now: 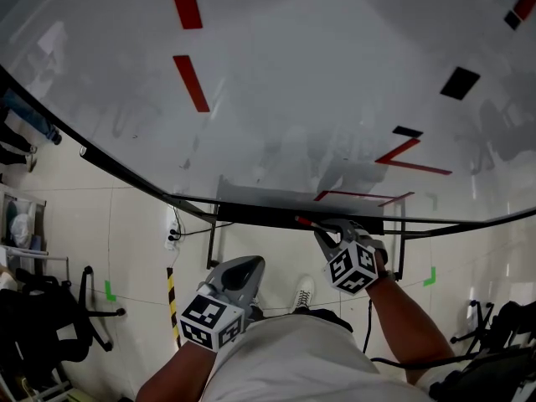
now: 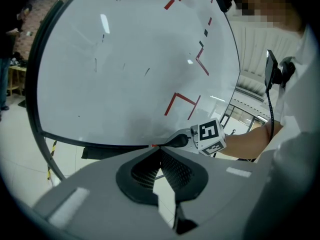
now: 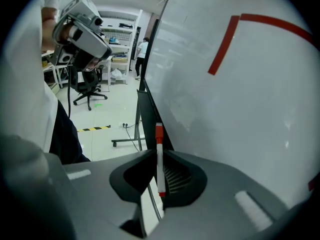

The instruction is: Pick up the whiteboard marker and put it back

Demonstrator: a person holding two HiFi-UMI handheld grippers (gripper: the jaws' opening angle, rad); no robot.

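Observation:
A white whiteboard marker (image 3: 159,159) with a red cap stands upright between the jaws of my right gripper (image 3: 159,154), which is shut on it. In the head view that gripper (image 1: 325,233) is at the board's lower edge, and the marker's red end (image 1: 303,221) lies over the black tray (image 1: 251,214). The whiteboard (image 1: 293,82) carries red lines. My left gripper (image 1: 243,270) hangs lower, away from the board, with its jaws together and nothing in them. The left gripper view shows its closed jaws (image 2: 159,156) and the right gripper (image 2: 172,142) at the tray.
Black magnets (image 1: 460,83) sit on the board. The board's stand legs (image 1: 211,245) and a cable run over the tiled floor. Yellow-black tape (image 1: 172,300) and green marks (image 1: 110,291) are on the floor, with an office chair (image 1: 59,316) at left.

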